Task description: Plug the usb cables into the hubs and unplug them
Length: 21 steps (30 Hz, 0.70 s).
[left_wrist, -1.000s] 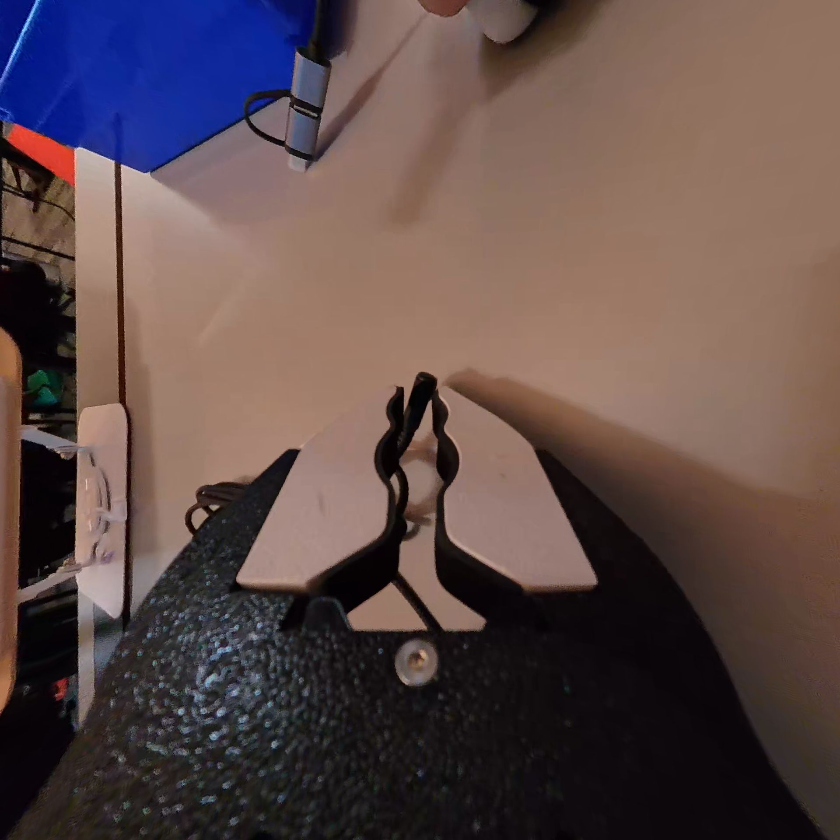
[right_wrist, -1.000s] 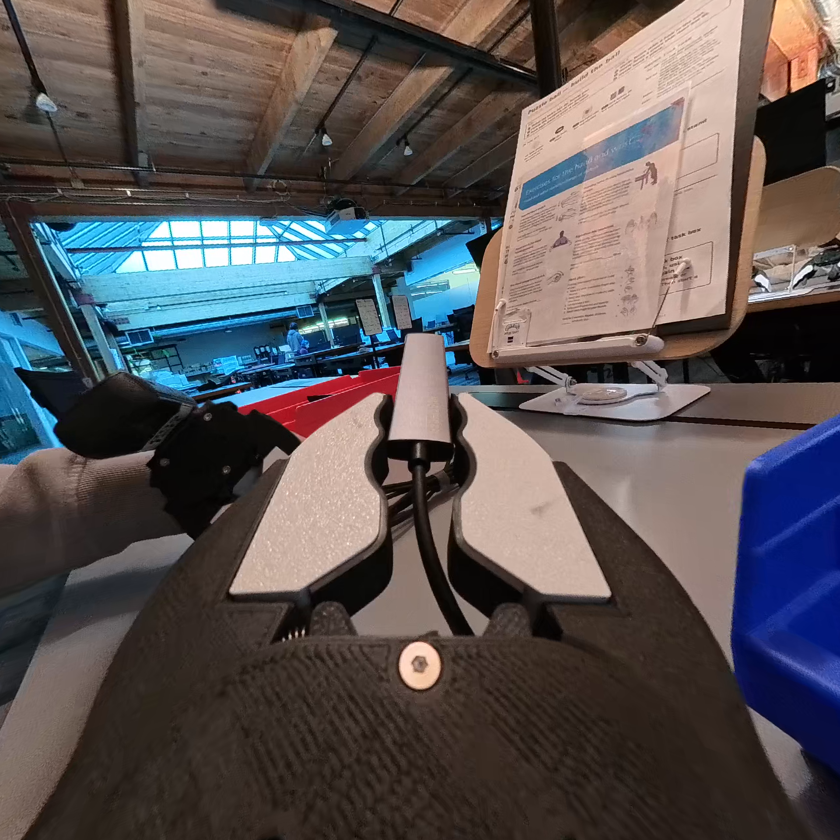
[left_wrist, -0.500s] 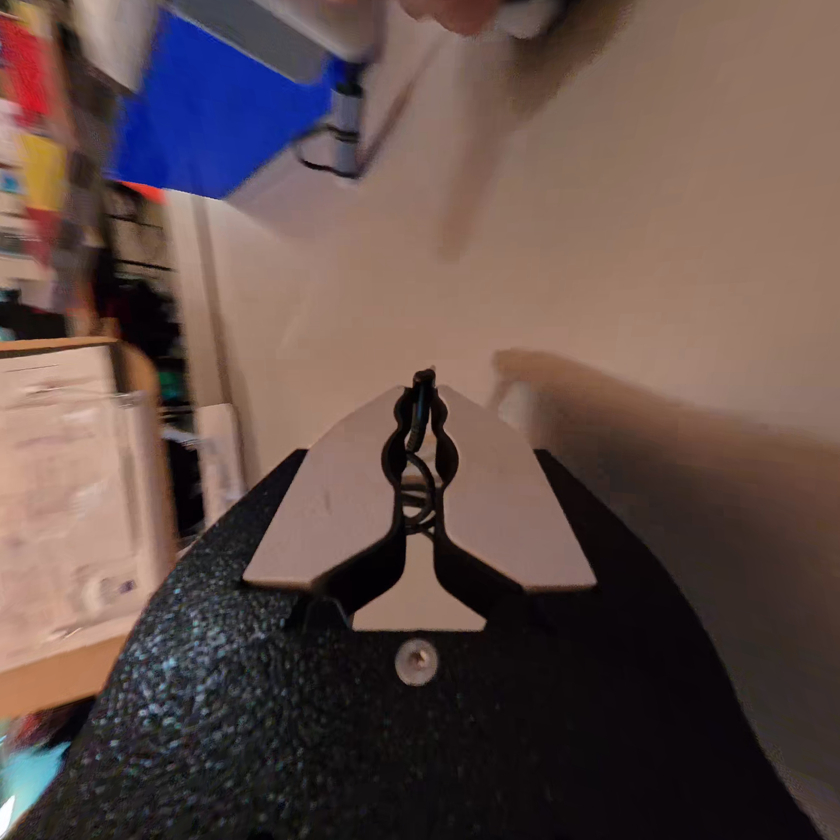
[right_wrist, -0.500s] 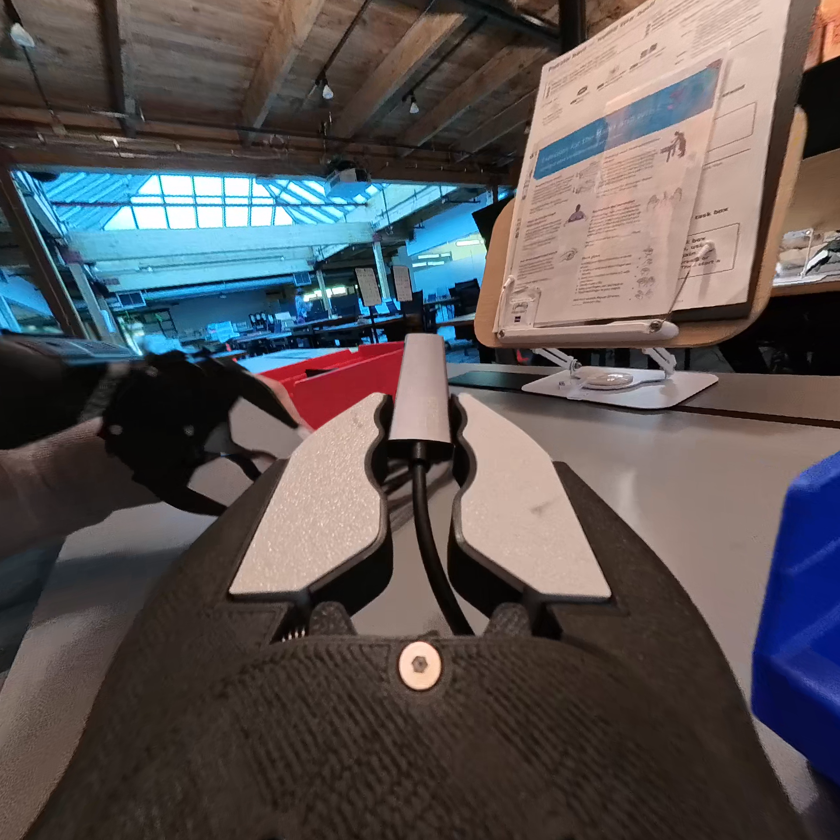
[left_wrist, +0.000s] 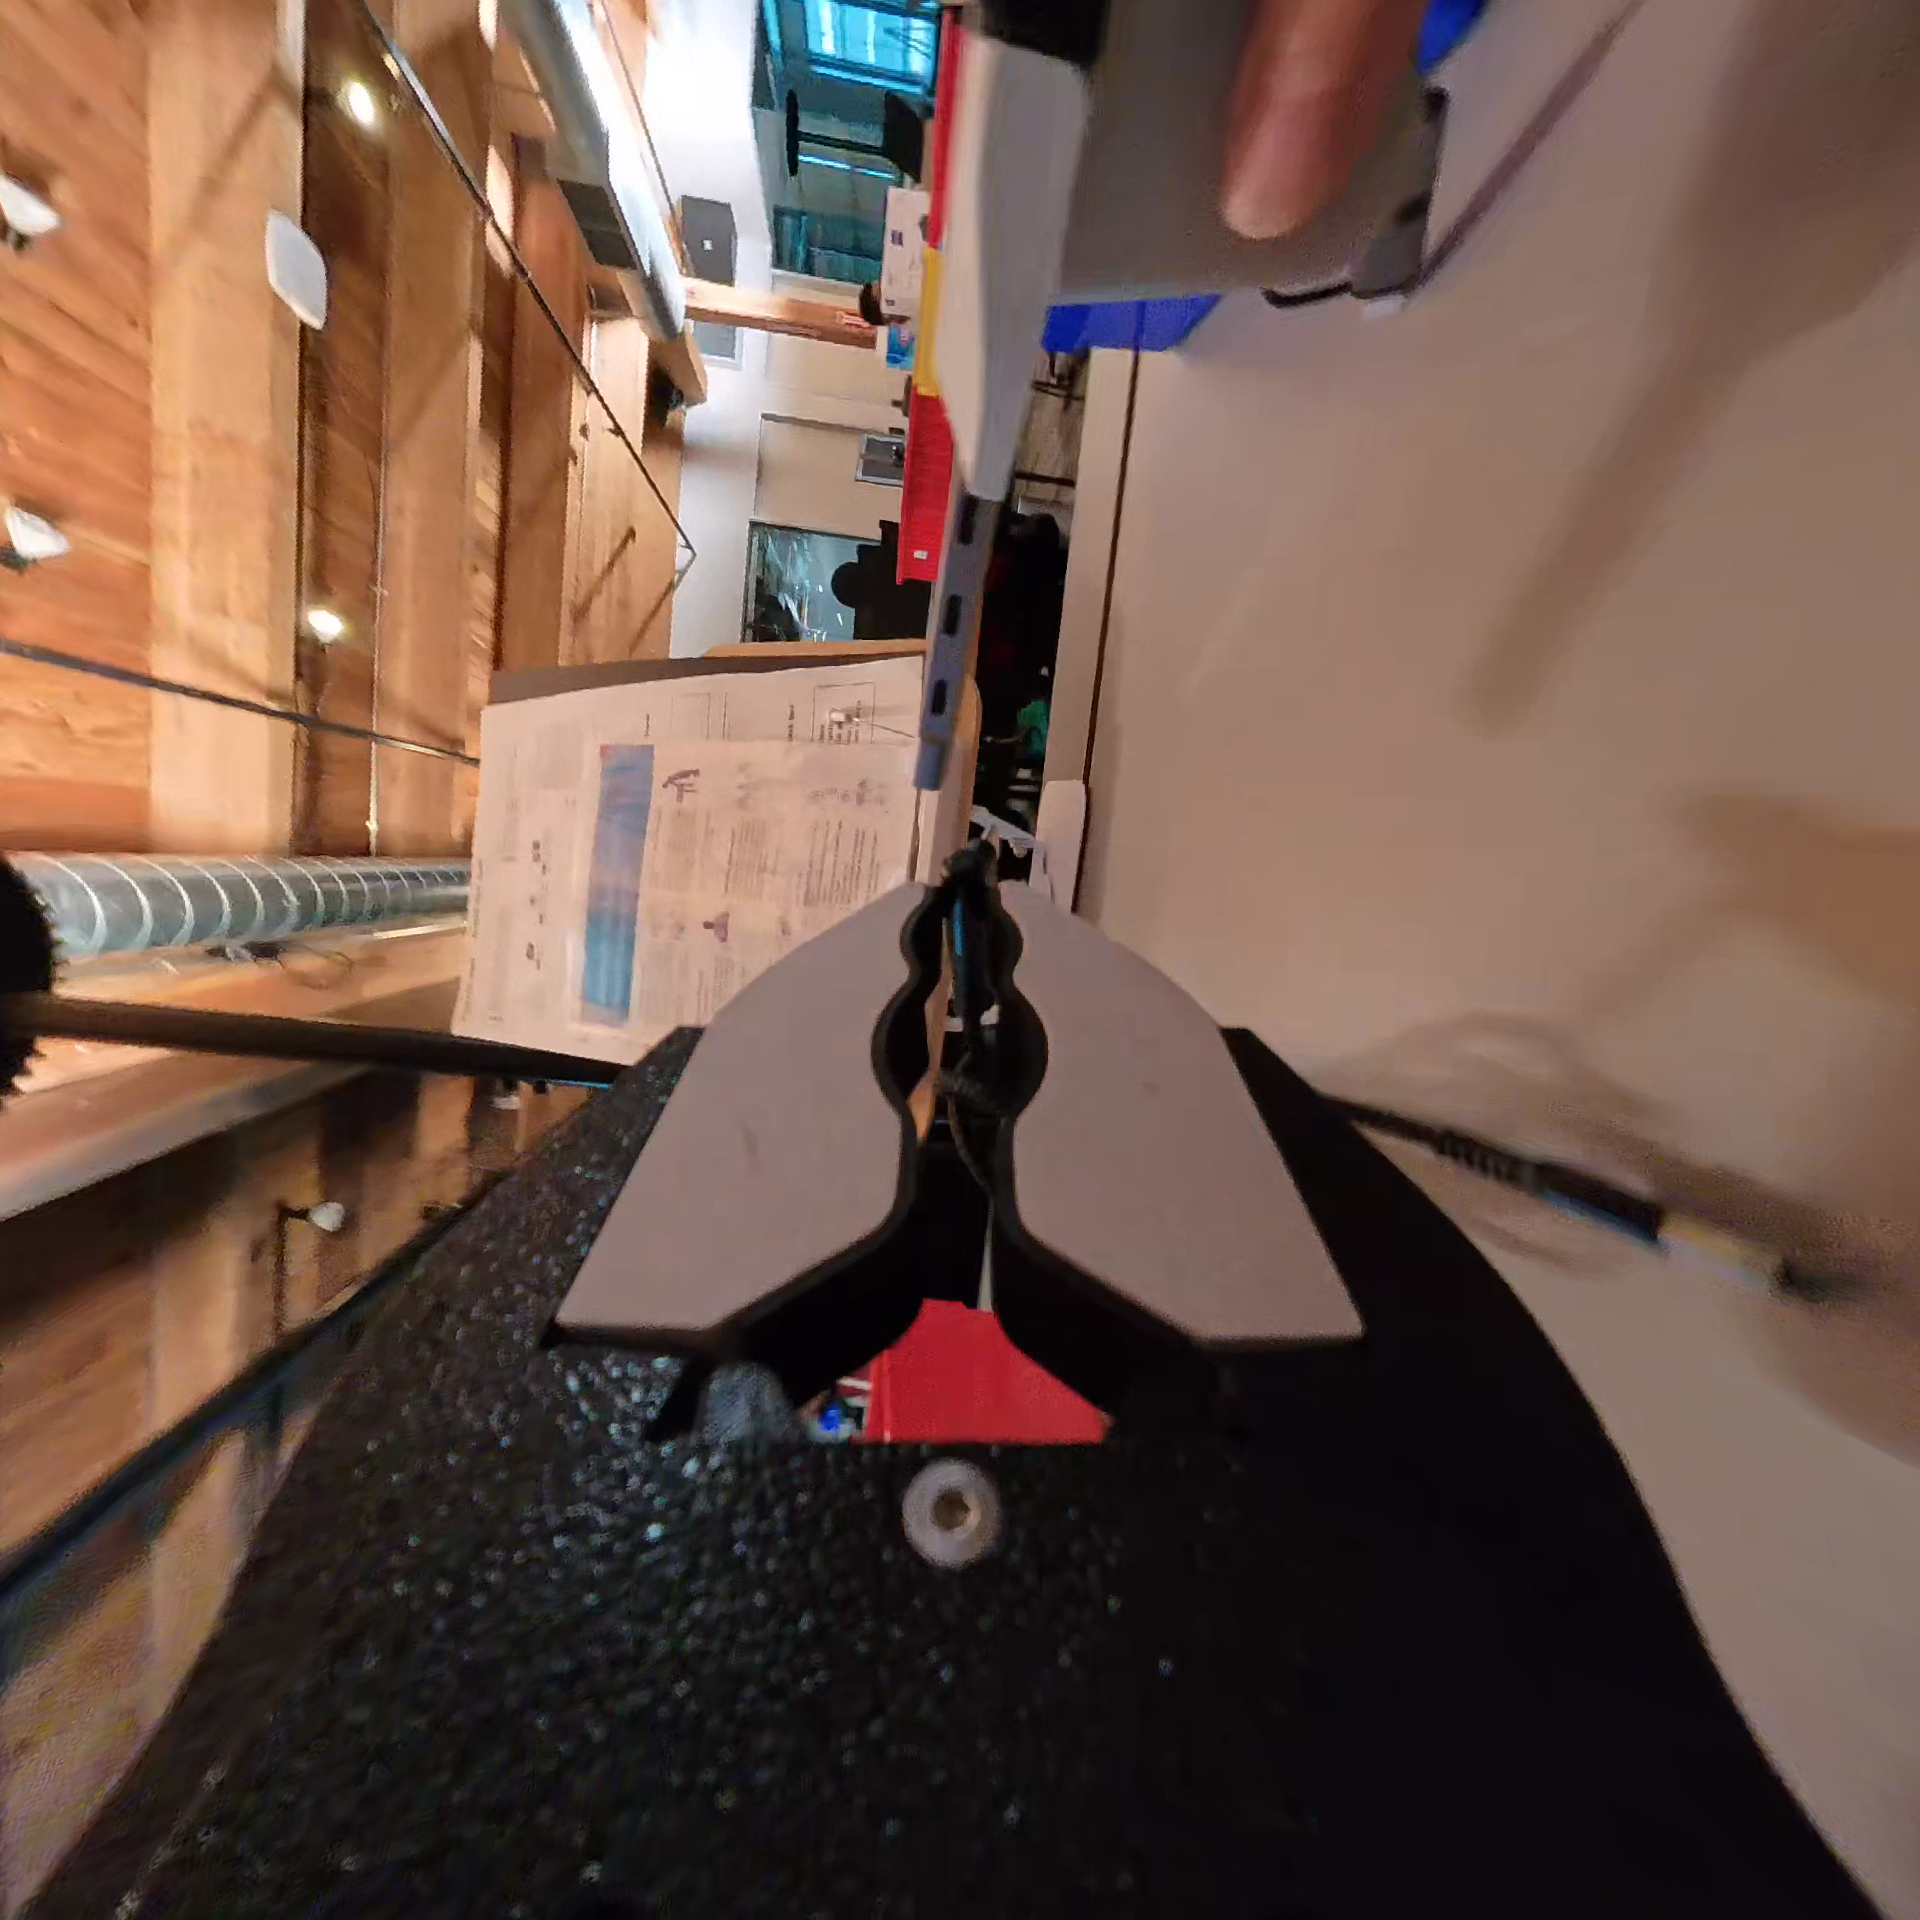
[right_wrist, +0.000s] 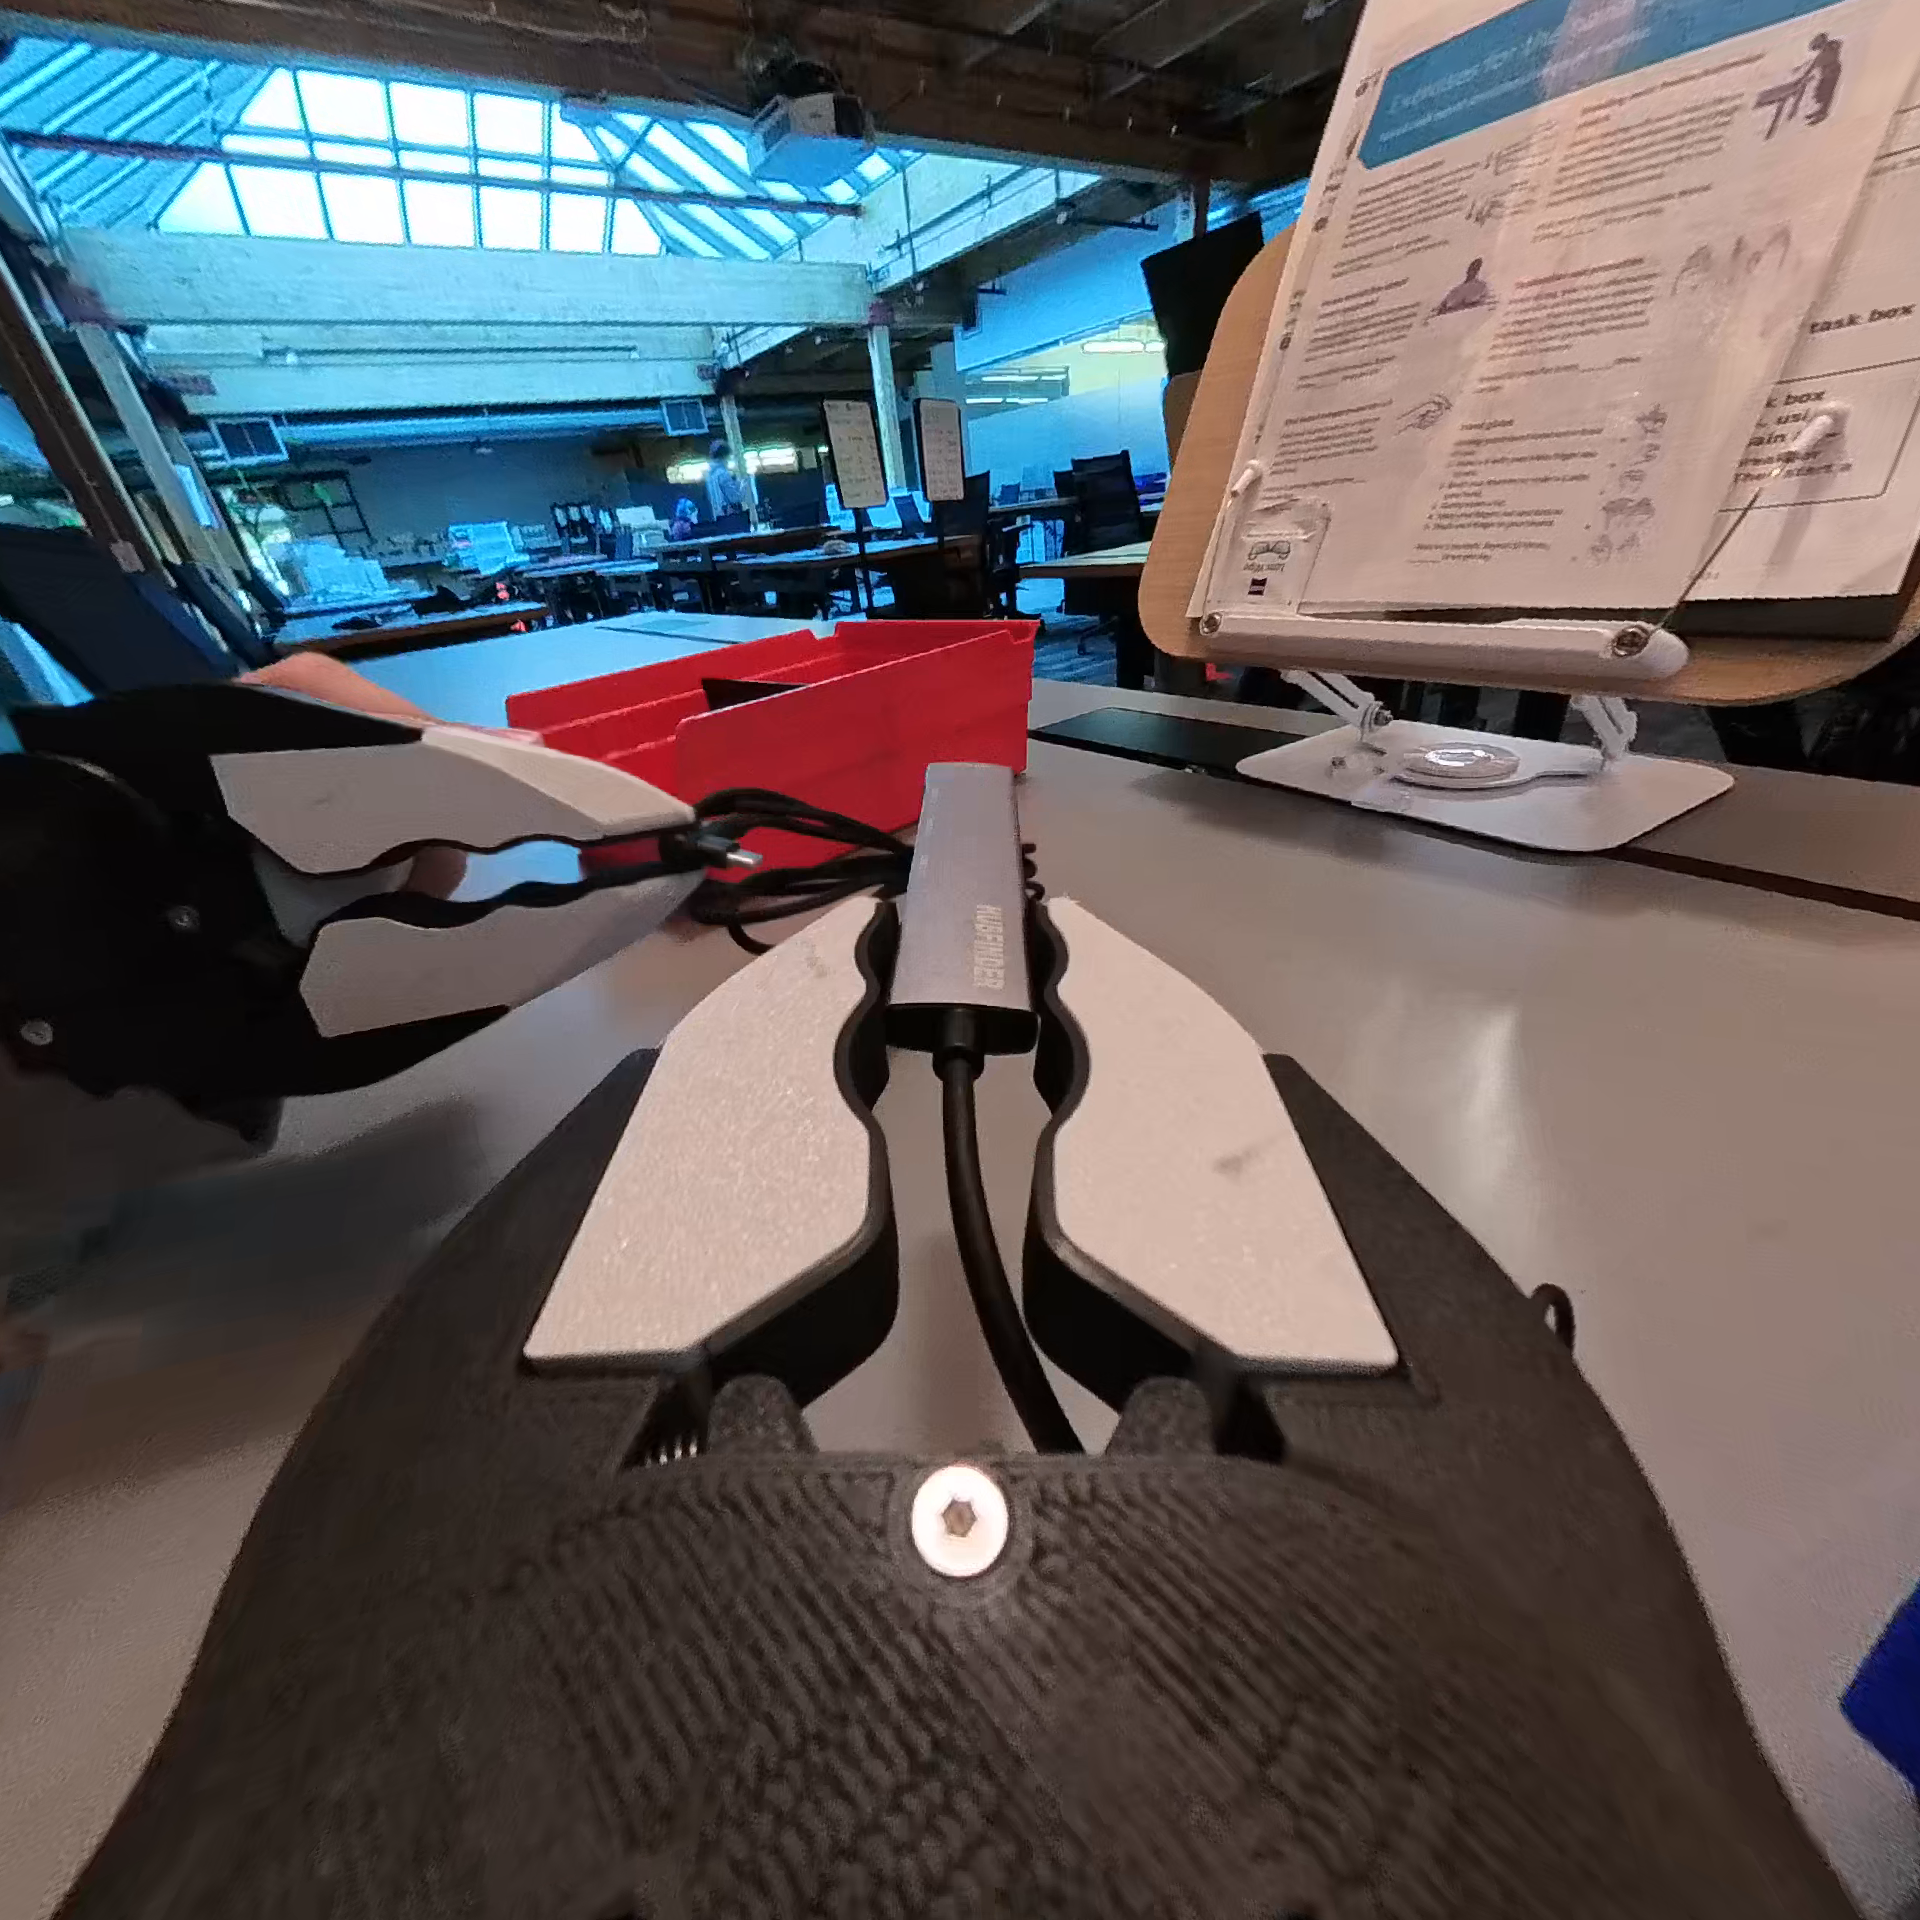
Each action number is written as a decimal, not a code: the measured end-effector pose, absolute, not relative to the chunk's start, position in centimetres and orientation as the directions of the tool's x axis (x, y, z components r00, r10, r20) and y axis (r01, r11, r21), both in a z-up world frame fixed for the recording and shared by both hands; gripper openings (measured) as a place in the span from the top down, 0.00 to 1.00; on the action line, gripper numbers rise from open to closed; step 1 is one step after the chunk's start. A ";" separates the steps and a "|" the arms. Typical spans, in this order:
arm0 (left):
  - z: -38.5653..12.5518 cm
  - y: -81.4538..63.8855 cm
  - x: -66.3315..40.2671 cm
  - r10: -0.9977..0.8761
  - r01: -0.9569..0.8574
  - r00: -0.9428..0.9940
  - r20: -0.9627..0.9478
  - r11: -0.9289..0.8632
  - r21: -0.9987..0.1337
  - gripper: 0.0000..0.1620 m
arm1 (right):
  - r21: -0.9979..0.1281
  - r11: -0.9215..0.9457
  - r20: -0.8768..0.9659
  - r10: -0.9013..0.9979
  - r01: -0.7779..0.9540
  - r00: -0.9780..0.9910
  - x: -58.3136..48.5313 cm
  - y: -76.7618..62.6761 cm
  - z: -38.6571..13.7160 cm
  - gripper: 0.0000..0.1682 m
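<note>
USB cable, thin and black (right_wrist: 800,868), is pinched at its plug end by the left gripper (right_wrist: 691,857), whose jaws are clenched on it; the small metal plug juts past the jaw tips, pointing right toward the hub's side. Its slack loops on the pale bench (right_wrist: 1455,1091) just beyond. To the right, the slim grey metal hub (right_wrist: 961,894) is clamped between the right gripper's (right_wrist: 961,935) jaws, long axis running straight ahead, its black lead trailing back between them. Beyond stands a red plastic bin (right_wrist: 831,707).
</note>
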<state>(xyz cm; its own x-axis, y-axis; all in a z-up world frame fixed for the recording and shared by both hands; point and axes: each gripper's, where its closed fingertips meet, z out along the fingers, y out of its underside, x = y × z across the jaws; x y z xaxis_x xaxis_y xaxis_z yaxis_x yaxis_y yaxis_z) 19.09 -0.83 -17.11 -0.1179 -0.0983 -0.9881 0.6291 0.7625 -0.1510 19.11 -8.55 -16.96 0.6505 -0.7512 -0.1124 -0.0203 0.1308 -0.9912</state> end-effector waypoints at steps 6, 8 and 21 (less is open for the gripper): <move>-16.3 -0.1 19.3 -0.131 0.631 -0.137 -0.982 0.753 -0.188 0.96 | -0.984 0.163 -0.165 -0.739 -0.064 0.654 19.1 -7.5 -17.1 0.85; -16.2 0.1 19.4 -0.127 0.627 -0.134 -0.983 0.757 -0.183 0.96 | -0.986 0.145 -0.167 -0.736 -0.088 0.656 19.1 -6.7 -17.3 0.85; -17.0 -0.3 19.2 -0.081 0.638 -0.085 -0.993 0.761 -0.117 0.96 | -0.982 0.135 -0.191 -0.677 -0.134 0.711 18.3 -5.0 -17.7 0.85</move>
<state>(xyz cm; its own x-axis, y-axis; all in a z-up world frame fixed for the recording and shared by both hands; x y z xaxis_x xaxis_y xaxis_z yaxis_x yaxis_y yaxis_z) 19.23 -0.34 -17.00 -0.0850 -0.0809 -0.9931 0.6381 0.7611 -0.1166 18.30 -4.96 -17.73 0.7109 -0.6770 -0.1907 -0.1344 0.1354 -0.9816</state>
